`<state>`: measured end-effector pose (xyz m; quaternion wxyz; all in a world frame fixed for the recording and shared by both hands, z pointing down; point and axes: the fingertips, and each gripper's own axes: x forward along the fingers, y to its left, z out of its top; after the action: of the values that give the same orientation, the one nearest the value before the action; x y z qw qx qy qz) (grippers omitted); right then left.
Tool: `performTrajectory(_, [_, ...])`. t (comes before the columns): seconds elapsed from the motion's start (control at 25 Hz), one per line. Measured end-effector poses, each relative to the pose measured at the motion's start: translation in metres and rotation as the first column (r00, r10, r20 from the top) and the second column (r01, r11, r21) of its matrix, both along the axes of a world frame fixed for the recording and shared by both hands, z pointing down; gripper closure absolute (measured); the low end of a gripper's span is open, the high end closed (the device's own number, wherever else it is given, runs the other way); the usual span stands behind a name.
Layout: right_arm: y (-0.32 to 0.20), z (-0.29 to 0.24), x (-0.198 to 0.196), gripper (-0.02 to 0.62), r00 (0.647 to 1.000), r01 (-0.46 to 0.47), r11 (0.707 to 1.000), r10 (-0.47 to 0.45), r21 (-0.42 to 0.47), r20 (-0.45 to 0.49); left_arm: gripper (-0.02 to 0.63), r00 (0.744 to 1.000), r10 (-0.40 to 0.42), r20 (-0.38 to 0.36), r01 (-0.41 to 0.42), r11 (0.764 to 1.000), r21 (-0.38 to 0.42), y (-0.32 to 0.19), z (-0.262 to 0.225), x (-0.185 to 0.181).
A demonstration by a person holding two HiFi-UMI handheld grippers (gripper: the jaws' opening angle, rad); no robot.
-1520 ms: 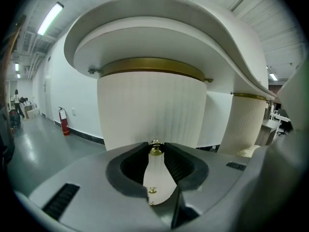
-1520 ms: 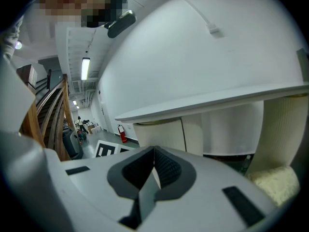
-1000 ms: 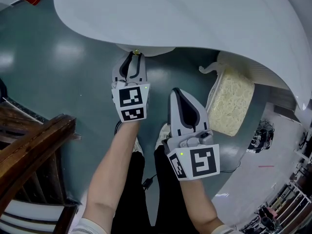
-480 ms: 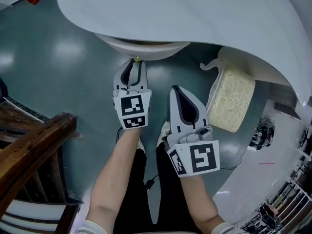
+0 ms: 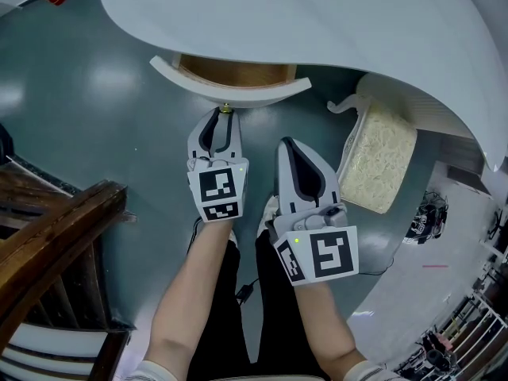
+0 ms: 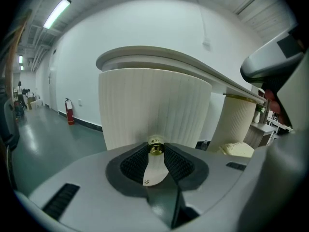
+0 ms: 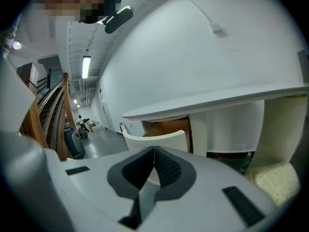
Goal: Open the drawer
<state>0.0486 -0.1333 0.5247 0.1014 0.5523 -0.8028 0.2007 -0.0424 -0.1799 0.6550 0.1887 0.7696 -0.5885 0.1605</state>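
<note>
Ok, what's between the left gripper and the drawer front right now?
Only the brass knob of the drawer: the left gripper has its fingers closed on it, nothing else between, as the left gripper view shows.

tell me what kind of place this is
Probably the hall of a large public or commercial building, perhaps a lobby: a glossy grey-green floor, a big curved white counter, a wooden staircase, and a fire extinguisher against the wall of a long strip-lit corridor.

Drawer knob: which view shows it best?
Left gripper view: brass knob close up, clamped by the left gripper. Head view shows only a tiny gold speck; right gripper view shows the drawer front, no knob.
</note>
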Motion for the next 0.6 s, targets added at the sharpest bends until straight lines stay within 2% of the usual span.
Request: performTrajectory(0.6, [0.017, 0.001, -0.001, 0.581, 1.0, 0.003, 1.0, -0.003, -0.02, -0.004, 0.502, 1.0, -0.003, -0.008, 0.003, 1.0, -0.025, 0.035, 0.002, -0.007])
